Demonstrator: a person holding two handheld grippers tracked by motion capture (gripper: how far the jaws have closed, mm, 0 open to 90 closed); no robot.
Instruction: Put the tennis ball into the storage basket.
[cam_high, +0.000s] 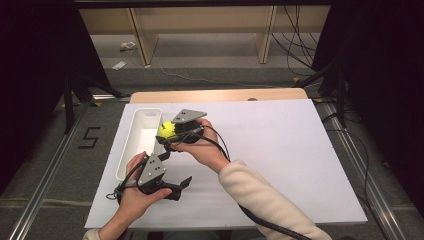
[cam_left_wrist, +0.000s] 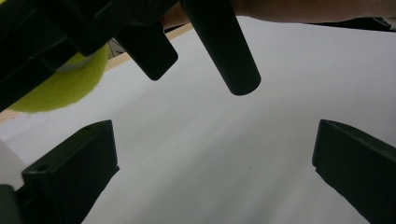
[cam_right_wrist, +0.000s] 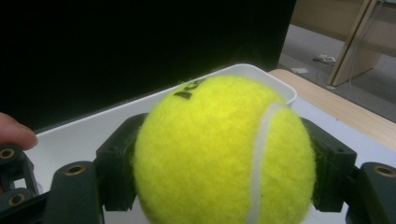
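Tennis ball held at the white tray
Right tongs clamp the ball at the tray's rim; left tongs gape empty above the table.

yellow tennis ball, above white tray

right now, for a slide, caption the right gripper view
Right gripper shut on a yellow tennis ball, held beside the rim of a white tray.

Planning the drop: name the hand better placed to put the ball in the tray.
Right. The right gripper already clamps the tennis ball beside the white tray; the left gripper hangs open, nearer the person.
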